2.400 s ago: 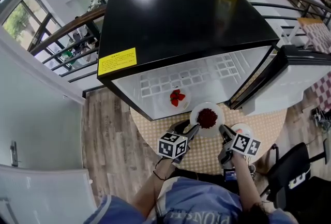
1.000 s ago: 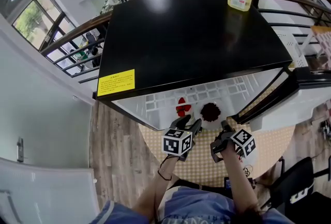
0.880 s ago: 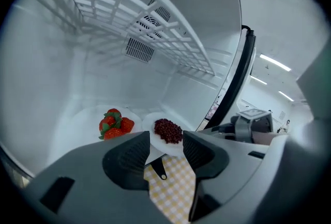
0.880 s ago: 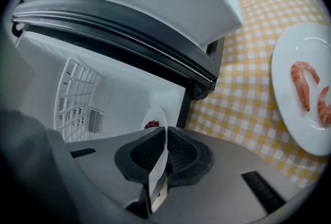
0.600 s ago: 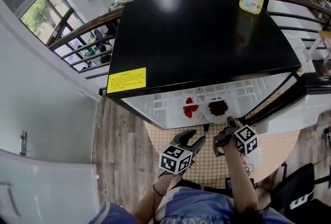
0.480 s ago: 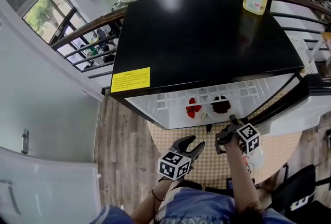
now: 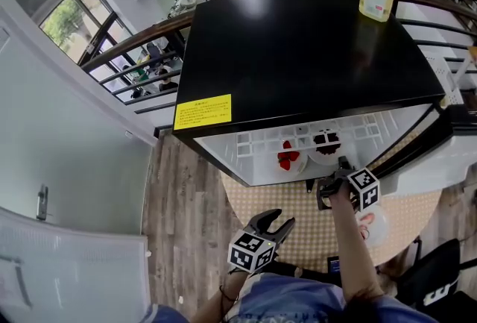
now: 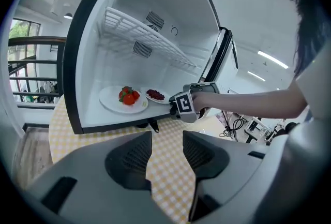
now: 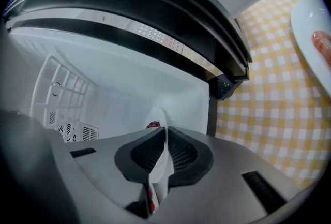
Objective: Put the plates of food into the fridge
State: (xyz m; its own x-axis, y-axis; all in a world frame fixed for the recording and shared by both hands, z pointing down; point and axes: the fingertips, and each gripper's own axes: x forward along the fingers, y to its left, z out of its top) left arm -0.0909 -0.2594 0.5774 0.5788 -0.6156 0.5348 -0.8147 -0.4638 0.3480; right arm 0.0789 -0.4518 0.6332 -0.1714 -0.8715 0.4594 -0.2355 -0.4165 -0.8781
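The left gripper (image 7: 277,221) hangs low at the near left over the yellow-and-white checked tablecloth (image 7: 253,195), its ribbed dark jaws spread and empty. Beyond it, on the smooth white floor of the small black-topped fridge (image 7: 298,53), sits the round white plate of red strawberries (image 7: 288,157). Just right of it lies the smaller glossy white plate of dark red pieces (image 7: 326,141). The right gripper (image 7: 333,181) pinches that plate's near rim, the thin edge running straight ahead between its nearly closed jaws. Letting go and pulling straight back look like the next move. A further white plate (image 7: 377,227) waits on the cloth at the near right, closer to the right hand
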